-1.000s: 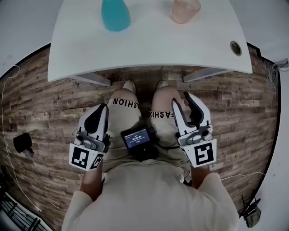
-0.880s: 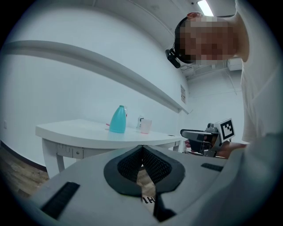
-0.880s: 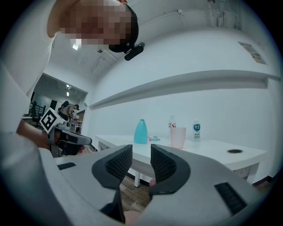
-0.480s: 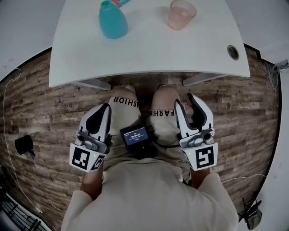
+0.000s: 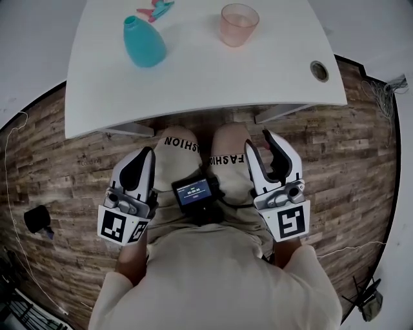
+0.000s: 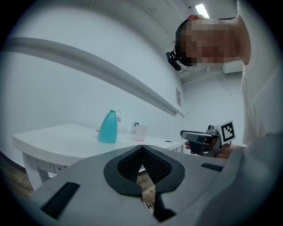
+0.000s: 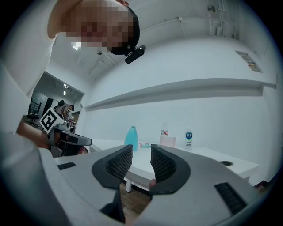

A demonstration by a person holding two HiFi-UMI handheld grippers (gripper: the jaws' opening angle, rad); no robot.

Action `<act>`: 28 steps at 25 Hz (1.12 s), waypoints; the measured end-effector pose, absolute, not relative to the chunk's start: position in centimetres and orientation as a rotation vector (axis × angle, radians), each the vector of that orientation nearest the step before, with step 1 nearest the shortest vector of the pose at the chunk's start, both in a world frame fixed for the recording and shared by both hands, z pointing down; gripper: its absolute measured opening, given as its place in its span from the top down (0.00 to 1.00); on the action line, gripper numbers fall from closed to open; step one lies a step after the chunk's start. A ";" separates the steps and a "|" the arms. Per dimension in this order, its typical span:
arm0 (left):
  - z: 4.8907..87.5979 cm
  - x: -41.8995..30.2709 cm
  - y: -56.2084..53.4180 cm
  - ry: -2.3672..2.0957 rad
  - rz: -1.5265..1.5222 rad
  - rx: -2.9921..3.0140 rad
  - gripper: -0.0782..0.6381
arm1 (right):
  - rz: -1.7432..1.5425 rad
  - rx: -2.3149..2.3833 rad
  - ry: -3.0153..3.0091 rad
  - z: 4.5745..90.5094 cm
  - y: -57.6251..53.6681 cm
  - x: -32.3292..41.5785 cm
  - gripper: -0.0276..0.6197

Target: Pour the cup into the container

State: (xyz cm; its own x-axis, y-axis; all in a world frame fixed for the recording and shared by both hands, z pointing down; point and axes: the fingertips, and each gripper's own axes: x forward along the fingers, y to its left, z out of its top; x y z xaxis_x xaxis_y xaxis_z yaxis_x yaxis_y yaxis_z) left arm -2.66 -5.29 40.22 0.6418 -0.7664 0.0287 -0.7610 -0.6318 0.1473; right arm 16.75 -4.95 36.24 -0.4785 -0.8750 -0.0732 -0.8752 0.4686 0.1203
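A translucent pink cup (image 5: 239, 24) stands at the far side of the white table (image 5: 206, 71), with a teal bottle-shaped container (image 5: 143, 42) to its left. Both grippers rest low over the person's lap, well short of the table. My left gripper (image 5: 145, 155) is shut with its pads together and holds nothing. My right gripper (image 5: 257, 139) has a narrow gap between its pads and nothing in it. In the left gripper view the container (image 6: 108, 127) and cup (image 6: 141, 132) stand beyond the closed jaws (image 6: 142, 150). The right gripper view shows container (image 7: 131, 138) and cup (image 7: 167, 141) past its jaws (image 7: 141, 154).
A teal and pink clip (image 5: 155, 9) lies behind the container. Two small bottles (image 7: 189, 137) stand at the table's back. A cable hole (image 5: 319, 70) sits at the table's right end. A small screen device (image 5: 195, 193) lies on the lap. Wooden floor surrounds the chair.
The head view has tilted, so the table, cup and container sit lower and further left in the picture. Both grippers stay on the lap with jaws unchanged.
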 end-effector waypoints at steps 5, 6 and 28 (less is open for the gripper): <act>39.7 -2.4 -5.3 -1.255 -0.060 2.733 0.88 | 0.227 -1.627 2.674 35.9 -4.7 17.3 0.79; 39.6 -2.4 -5.3 -1.257 -0.060 2.734 0.88 | 0.234 -1.625 2.677 35.9 -4.6 17.3 0.79; 38.1 -4.1 -6.0 -1.301 -0.062 2.747 0.88 | 0.246 -1.607 2.711 35.5 -5.8 16.7 0.79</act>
